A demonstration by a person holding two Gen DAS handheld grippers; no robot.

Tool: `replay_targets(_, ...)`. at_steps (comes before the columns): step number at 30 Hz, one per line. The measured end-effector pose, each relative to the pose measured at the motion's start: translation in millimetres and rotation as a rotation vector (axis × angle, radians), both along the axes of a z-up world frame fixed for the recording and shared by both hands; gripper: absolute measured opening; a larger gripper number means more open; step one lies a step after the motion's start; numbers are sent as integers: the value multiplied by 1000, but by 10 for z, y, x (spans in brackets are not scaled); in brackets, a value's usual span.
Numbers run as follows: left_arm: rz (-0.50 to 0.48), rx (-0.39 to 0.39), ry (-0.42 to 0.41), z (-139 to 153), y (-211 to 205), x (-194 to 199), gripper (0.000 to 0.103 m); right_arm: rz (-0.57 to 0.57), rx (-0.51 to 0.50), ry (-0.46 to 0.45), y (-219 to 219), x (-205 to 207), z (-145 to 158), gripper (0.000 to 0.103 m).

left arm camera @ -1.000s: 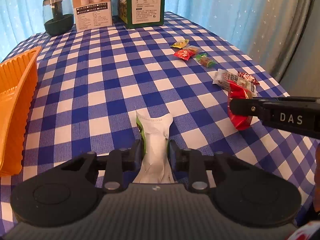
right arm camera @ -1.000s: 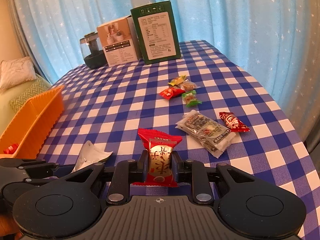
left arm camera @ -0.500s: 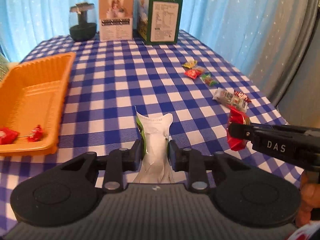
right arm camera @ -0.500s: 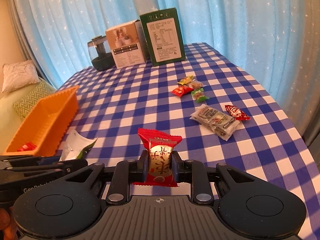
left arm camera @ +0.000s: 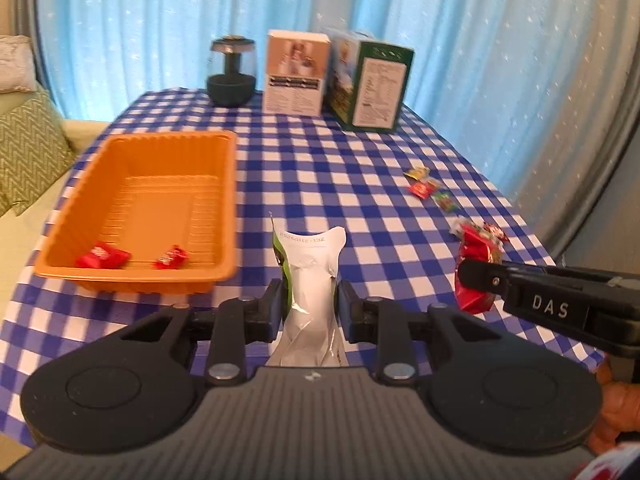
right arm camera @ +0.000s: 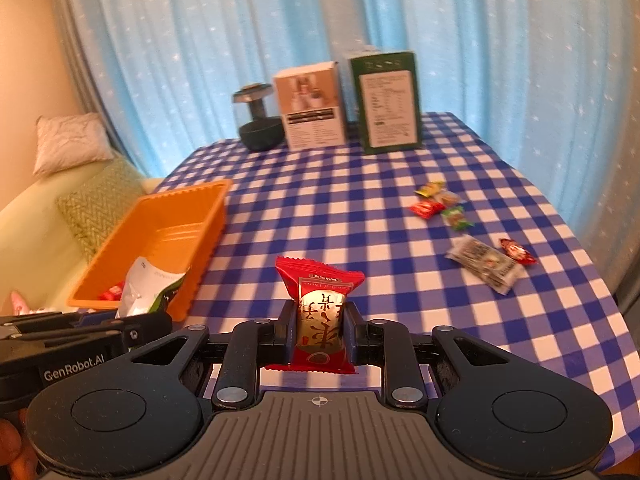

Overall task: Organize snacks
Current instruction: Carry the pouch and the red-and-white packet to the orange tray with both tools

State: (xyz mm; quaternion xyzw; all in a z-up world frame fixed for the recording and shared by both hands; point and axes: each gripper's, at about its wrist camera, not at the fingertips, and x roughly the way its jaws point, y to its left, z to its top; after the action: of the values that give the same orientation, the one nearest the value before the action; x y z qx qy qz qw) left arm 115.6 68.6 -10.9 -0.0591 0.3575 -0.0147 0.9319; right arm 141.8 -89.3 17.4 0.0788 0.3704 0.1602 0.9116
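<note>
My left gripper [left arm camera: 310,306] is shut on a white and green snack packet [left arm camera: 310,276], held above the table just right of the orange tray [left arm camera: 132,284]. The tray holds two red candies [left arm camera: 102,258]. My right gripper [right arm camera: 319,330] is shut on a red snack packet [right arm camera: 320,316], held above the checked table; it also shows in the left wrist view [left arm camera: 478,276]. In the right wrist view the left gripper's white packet [right arm camera: 148,288] hangs beside the tray's [right arm camera: 188,196] near corner.
Several small candies [right arm camera: 440,204], a clear wrapped bar [right arm camera: 484,266] and a red candy [right arm camera: 516,250] lie at the table's right. A dark jar [right arm camera: 258,124], a white box [right arm camera: 312,106] and a green box [right arm camera: 386,102] stand at the back. A sofa with cushions [right arm camera: 72,144] is left.
Both grippers have risen and pulled back with their packets. The left one has swung left, so the orange tray and its two red candies have come fully into view.
</note>
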Motion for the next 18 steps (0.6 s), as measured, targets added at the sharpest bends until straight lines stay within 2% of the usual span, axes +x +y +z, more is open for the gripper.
replay_targets(8,51,11,-26,198,326,-74,25,84,-13,-22,433,9,151,24)
replay_targets(18,106,25,-28,303,734,0,25,163,-15,-30,888,190,208,24)
